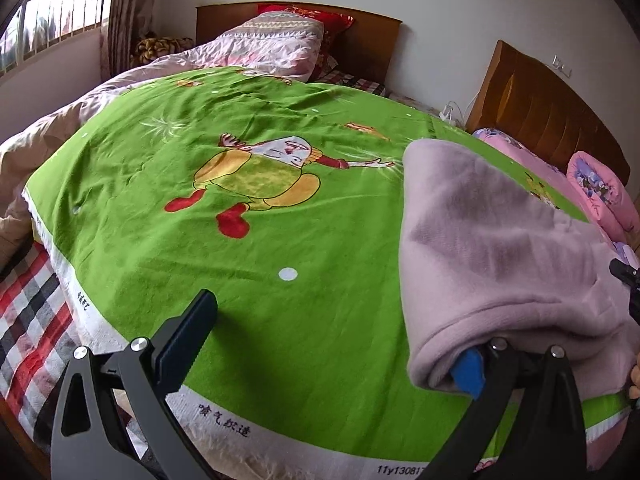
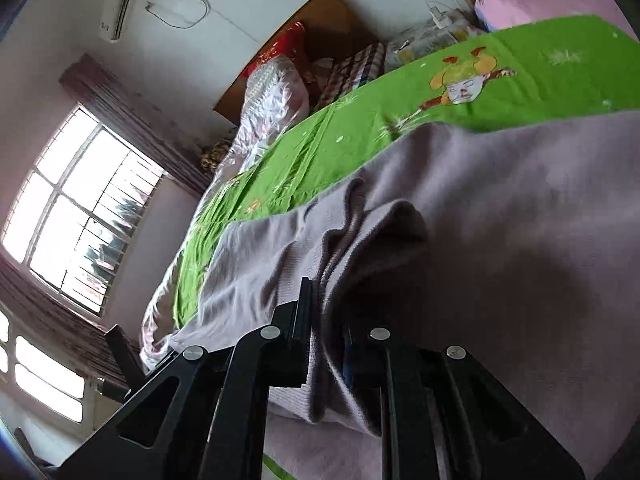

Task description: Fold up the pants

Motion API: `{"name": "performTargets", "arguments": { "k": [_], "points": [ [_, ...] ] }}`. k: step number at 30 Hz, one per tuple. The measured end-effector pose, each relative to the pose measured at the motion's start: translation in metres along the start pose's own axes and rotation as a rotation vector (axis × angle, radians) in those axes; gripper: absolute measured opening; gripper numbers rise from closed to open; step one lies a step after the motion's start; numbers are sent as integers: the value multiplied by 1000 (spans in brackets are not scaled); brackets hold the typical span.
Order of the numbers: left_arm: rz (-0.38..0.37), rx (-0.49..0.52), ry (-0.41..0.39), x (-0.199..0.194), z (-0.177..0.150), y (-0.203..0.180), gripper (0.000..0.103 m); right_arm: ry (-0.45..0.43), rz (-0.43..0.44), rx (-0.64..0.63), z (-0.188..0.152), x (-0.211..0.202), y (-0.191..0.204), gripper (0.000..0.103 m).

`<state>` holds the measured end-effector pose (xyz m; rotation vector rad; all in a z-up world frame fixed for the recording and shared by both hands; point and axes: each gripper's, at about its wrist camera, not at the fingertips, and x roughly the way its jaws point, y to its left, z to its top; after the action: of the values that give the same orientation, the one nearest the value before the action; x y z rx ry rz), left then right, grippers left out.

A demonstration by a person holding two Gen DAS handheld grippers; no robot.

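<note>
Pale lilac fleece pants (image 1: 492,248) lie at the right side of a green cartoon blanket (image 1: 240,216) spread on the bed. My left gripper (image 1: 328,344) is open; its left finger (image 1: 188,336) rests over bare blanket and its right finger, with a blue pad (image 1: 468,372), sits under the pants' near edge. In the right wrist view my right gripper (image 2: 326,320) is shut on a bunched fold of the pants (image 2: 480,208), the cloth pinched between its fingers and draped over the right one. The right gripper's tip (image 1: 628,280) shows at the left view's right edge.
A pink quilt and pillows (image 1: 256,48) lie at the head of the bed by a wooden headboard (image 1: 360,40). A second bed with pink bedding (image 1: 600,192) stands to the right. A plaid sheet (image 1: 32,300) shows at the left edge. A window (image 2: 80,208) is on the left.
</note>
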<state>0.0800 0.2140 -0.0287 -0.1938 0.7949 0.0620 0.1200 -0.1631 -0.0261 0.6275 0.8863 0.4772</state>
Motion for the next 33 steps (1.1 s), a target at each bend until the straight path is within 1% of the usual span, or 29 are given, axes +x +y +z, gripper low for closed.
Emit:
{"name": "performTargets", "arguments": {
  "k": [1,2,3,5,6,7,8,9,10,12,13,14,15,16,17,18,20,21,22,23,24,25,26,28,29,30,31,32,33],
  "points": [
    [0,3,-1,0,0,0,102,14,-18,12,-3,0,-2,16],
    [1,13,-2,0,-1,0,102,39,-40,27,-6,3,-8,19],
    [5,22,-1,1,-1,-1,102,100,-86,40,-10,10,-20,22],
    [12,55,12,1,-1,-2,102,99,-60,43,-19,2,-26,27],
    [15,75,19,2,-1,-3,102,104,-67,40,-21,-1,-26,32],
    [19,105,28,1,-3,-4,102,99,-77,37,-20,-7,-26,50],
    [19,149,28,-3,-5,-4,102,78,-95,32,-19,-15,-24,70],
    [18,181,22,-7,-8,-5,102,41,-138,1,-18,-26,-18,72],
    [15,216,13,-13,-11,-5,102,3,-171,-65,-19,-35,-8,72],
    [38,303,2,-28,-19,-8,102,-32,-172,-166,-23,-45,12,72],
    [58,346,-5,-34,-22,-11,102,-40,-155,-209,-26,-47,24,72],
    [96,414,-25,-44,-26,-16,102,-45,-148,-247,-26,-47,32,72],
    [102,434,-46,-52,-26,-19,102,-56,-156,-315,-30,-45,47,72],
    [77,423,-79,-64,-22,-20,101,-65,-174,-372,-34,-40,62,72],
    [8,369,-138,-84,-10,-22,101,-67,-188,-415,-36,-35,70,72],
    [-37,329,-181,-96,-1,-23,101,-65,-199,-448,-37,-28,77,72],
    [-144,240,-269,-117,24,-37,101,-53,-213,-465,-36,-16,86,72],
    [-180,230,-275,-117,30,-46,101,-45,-223,-468,-36,-11,88,72],
    [-226,246,-265,-109,37,-63,101,-36,-237,-473,-36,-5,89,72],
    [-242,283,-244,-97,38,-79,101,-24,-257,-485,-38,3,90,72],
    [-233,318,-215,-82,38,-91,101,-12,-275,-494,-40,8,89,72],
    [-205,352,-171,-64,37,-103,101,10,-299,-504,-45,14,88,72],
    [-162,391,-105,-40,32,-114,101,44,-326,-514,-50,23,89,72],
    [-138,426,-1,-13,18,-122,101,152,-386,-564,-65,35,77,75],
    [-116,436,70,3,9,-122,101,145,-391,-596,-70,34,76,77],
    [-99,449,96,13,-1,-118,102,141,-387,-632,-77,29,73,80],
    [-117,445,61,11,-5,-113,102,163,-395,-617,-78,27,66,90],
    [-140,431,58,11,-5,-108,102,178,-399,-603,-79,26,60,90],
    [-144,430,60,12,-3,-106,102,161,-382,-631,-81,22,57,90]
  ]
}}
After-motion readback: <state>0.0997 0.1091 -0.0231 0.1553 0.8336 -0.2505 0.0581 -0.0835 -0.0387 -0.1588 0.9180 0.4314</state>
